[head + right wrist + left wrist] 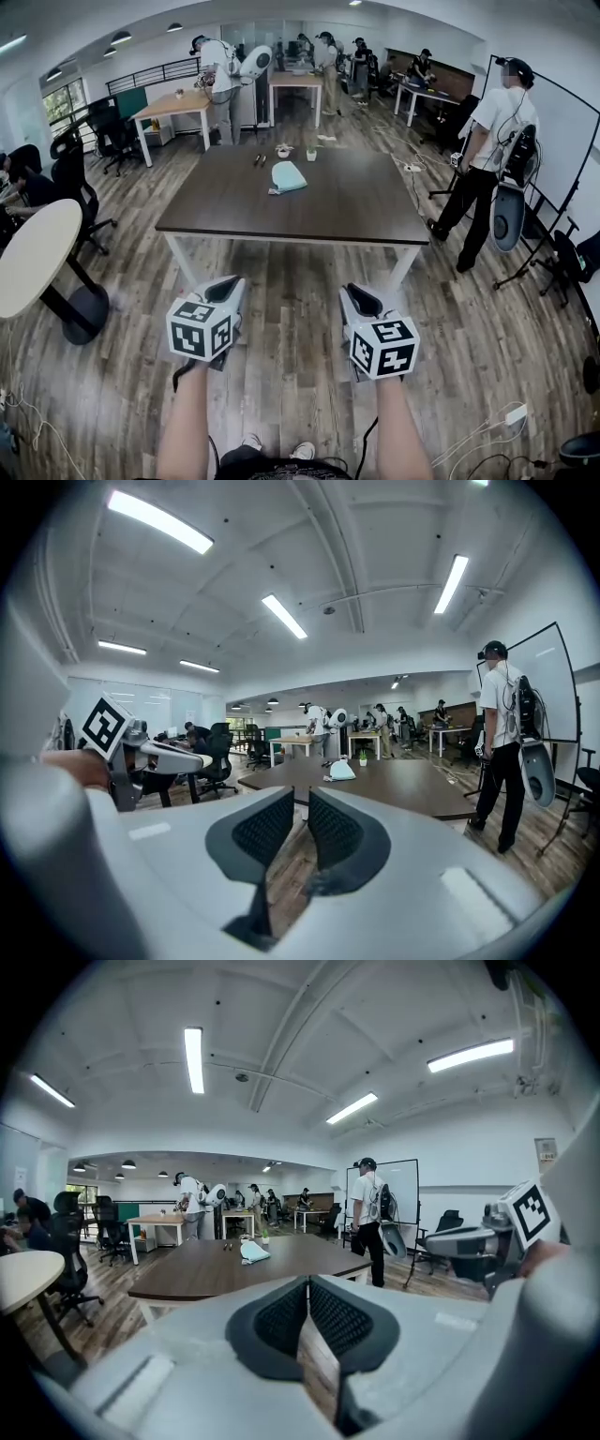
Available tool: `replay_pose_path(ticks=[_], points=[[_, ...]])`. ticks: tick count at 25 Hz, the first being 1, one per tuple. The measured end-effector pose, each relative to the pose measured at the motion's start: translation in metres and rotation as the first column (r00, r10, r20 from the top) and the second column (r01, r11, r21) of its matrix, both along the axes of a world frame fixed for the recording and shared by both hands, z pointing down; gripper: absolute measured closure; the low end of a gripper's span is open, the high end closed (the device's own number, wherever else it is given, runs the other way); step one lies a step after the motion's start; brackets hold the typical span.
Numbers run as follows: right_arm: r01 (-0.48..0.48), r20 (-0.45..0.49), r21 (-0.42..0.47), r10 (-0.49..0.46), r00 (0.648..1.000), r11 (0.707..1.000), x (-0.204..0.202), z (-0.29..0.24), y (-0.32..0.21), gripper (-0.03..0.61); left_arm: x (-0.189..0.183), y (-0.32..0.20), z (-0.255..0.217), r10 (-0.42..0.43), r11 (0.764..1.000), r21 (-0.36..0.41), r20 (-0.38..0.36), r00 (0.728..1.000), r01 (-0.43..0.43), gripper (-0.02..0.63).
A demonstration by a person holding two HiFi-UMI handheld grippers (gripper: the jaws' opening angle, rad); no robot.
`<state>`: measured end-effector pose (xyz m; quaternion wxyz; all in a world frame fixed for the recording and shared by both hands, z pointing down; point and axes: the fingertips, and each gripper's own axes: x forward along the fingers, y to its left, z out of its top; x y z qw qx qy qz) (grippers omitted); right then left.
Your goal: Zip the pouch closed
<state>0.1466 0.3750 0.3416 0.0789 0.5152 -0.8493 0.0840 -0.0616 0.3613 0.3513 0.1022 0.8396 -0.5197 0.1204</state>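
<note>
the pouch (288, 176), pale blue-green, lies flat on the far half of the dark table (356, 211), a little above the middle of the head view. it is small in every view. its long axis seems to run from lower left to upper right of that frame, with a flatter corner at the lower left end. which end carries the zip pull, and whether the zip is open or closed, cannot be made out. nothing can be seen of its inside.

beyond the pouch, towards the table's far edge, a small pot (311, 154) stands upright with a green plant in it. just left of it is a low white bowl-like thing (283, 150) whose contents are too small to tell. two short dark objects (260, 160) lie side by side left of the pouch.

both grippers hang low in the head view, over the wooden floor (281, 375), well short of the table's near edge and apart from the pouch. the left gripper (307, 1284) has its jaws pressed together at the tips, with nothing in them. the right gripper (301, 795) has its jaws nearly together, a slim gap showing between the pads and nothing in it.

a person (487, 141) stands off the table's right side.
</note>
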Motion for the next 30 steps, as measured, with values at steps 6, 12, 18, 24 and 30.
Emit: replay_pose_path(ticks=[6,12,18,24,30], points=[[0.019,0.010,-0.016,-0.019,1.000,1.000,0.006,0.005,-0.007,0.491,0.012,-0.004,0.007,0.000,0.999,-0.041,-0.021,1.000,-0.001,0.538],[0.028,0.018,-0.025,-0.028,0.999,0.999,0.000,0.009,-0.020,0.453,0.005,-0.017,0.010,-0.023,0.999,-0.039,-0.015,1.000,0.022,0.494],[0.007,0.035,-0.025,-0.006,0.999,1.000,-0.003,0.012,-0.050,0.419,-0.008,-0.048,0.010,-0.036,0.999,-0.029,-0.044,0.998,0.035,0.429],[-0.013,0.034,-0.036,0.014,0.999,0.999,-0.023,0.015,-0.093,0.370,-0.034,-0.095,0.013,-0.044,0.999,-0.027,-0.065,0.997,0.042,0.383],[-0.063,0.035,-0.042,0.064,0.997,0.997,-0.039,0.015,-0.141,0.329,-0.063,-0.145,0.015,-0.038,0.999,-0.031,-0.072,0.997,0.036,0.342]])
